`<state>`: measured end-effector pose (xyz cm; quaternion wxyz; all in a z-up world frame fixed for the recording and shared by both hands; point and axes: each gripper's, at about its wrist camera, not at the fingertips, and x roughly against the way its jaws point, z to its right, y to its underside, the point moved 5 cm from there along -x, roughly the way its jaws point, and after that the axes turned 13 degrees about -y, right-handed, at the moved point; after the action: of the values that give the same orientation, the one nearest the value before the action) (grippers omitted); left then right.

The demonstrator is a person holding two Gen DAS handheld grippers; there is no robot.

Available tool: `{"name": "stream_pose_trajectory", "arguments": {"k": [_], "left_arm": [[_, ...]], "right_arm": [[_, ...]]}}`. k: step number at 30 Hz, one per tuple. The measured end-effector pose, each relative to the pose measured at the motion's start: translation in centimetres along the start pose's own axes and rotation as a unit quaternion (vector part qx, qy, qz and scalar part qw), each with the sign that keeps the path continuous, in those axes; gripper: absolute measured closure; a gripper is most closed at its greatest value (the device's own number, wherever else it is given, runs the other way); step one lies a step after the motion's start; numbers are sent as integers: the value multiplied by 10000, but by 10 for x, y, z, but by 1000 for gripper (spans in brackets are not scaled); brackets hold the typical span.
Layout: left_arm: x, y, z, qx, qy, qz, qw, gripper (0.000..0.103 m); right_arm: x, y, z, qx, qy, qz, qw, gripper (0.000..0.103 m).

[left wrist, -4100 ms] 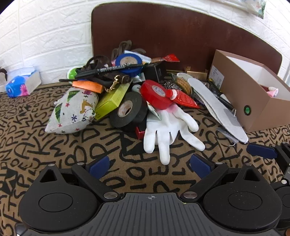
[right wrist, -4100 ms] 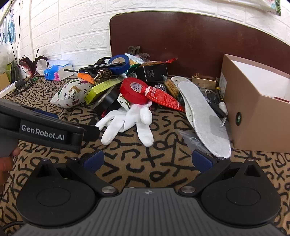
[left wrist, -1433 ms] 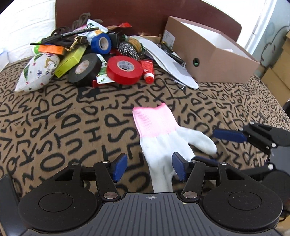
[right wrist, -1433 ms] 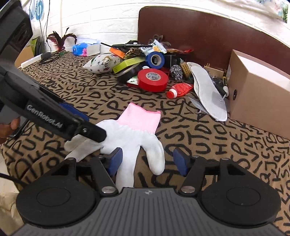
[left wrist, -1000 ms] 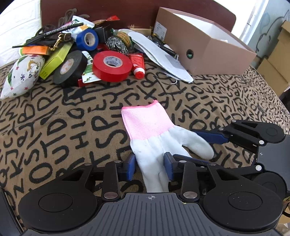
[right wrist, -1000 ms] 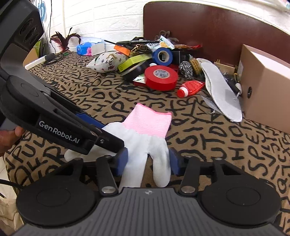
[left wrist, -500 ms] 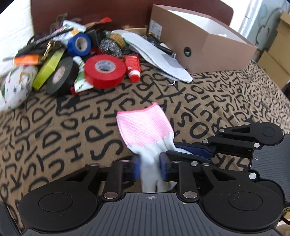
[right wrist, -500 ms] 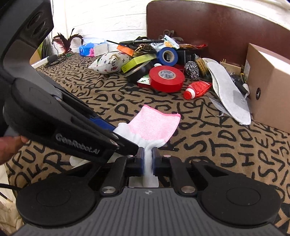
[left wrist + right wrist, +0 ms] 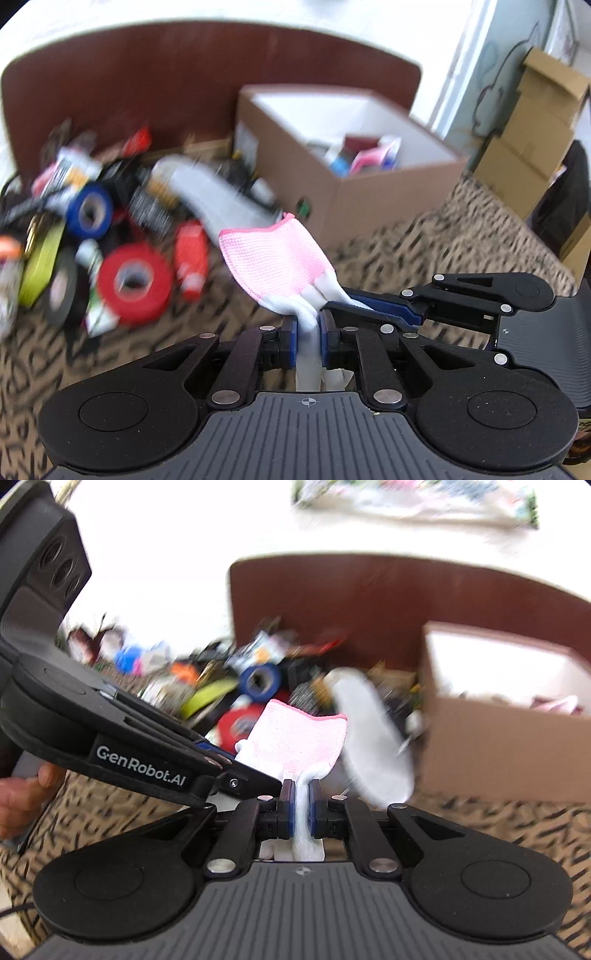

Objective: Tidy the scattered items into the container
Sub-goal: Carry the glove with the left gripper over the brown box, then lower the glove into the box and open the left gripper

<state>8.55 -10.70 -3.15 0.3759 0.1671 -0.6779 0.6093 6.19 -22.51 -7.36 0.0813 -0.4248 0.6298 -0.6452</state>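
In the left wrist view, the heap of scattered items lay at the left of the frame, blurred: a blue tape roll (image 9: pixel 89 211), a red tape roll (image 9: pixel 135 280), a red tube (image 9: pixel 191 256) and a white insole (image 9: pixel 221 199) just right of them. Right of the heap, in the upper centre, stood the cardboard box (image 9: pixel 373 195), open at the top. Inside it lay a few small things, pink, blue and dark red, too blurred to name.

In the lower centre, the left gripper (image 9: pixel 308 341) had its blue pads pressed together on the white fingers of the glove (image 9: pixel 275 264). The pink cuff stood up in the air in front of the box wall. From the right edge, the right gripper (image 9: pixel 334 307) came in, its fingers also closed on the white part of the glove.

In the right wrist view, the right gripper (image 9: pixel 302 809) pinched a white fold of the glove (image 9: pixel 299 734), with the left gripper (image 9: pixel 255 777) reaching in from the left side.

Compared with half a second before, the glove was lifted off the patterned cloth (image 9: pixel 443 240), and the inside of the box was now visible.
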Motion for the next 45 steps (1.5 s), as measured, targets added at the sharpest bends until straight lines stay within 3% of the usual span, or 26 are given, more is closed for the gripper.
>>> {"name": "stream_pose_trajectory", "arguments": {"k": [10,16,23,30,32,34,39,40,41,42,43,45], "left_arm": [[1,-109,48,-172,301,832,9959,94],[-19,-170,61,-146,311,1132,9930,90],[-88,-197,60,-91,372,893,9953,89],[-163,-192,57,-40,301,293,9991,88],[-177,-189,60,-185,197,235,9994,82],[-186,-188,63,-355,27,242,9991,67],[-196,-187,66,-596,-197,297,9976,58],[-195,-187,66,-612,-211,321,9974,47],[-194,-186,66,-608,-227,340,9973,43],[-192,-187,64,-577,-262,379,9973,33],[-191,-186,63,-539,-237,418,9974,25],[-184,-187,58,-398,-240,588,9972,11]], "right_arm": [[34,-76,60,583,836,691,9924,94],[23,-117,107,583,1103,859,9885,94],[-11,-116,159,391,1269,643,9891,93],[-55,-89,199,164,1332,97,9909,93],[-63,-82,205,141,1362,-29,9906,93],[-70,-77,210,116,1418,-140,9897,92],[-79,-73,220,39,1707,-432,9844,88],[-79,-72,220,54,1746,-465,9835,84],[-79,-71,220,58,1809,-493,9823,75],[-79,-71,220,69,1896,-510,9805,67],[-78,-70,220,85,1976,-494,9790,47],[-72,-71,218,149,2081,-411,9771,33]]}}
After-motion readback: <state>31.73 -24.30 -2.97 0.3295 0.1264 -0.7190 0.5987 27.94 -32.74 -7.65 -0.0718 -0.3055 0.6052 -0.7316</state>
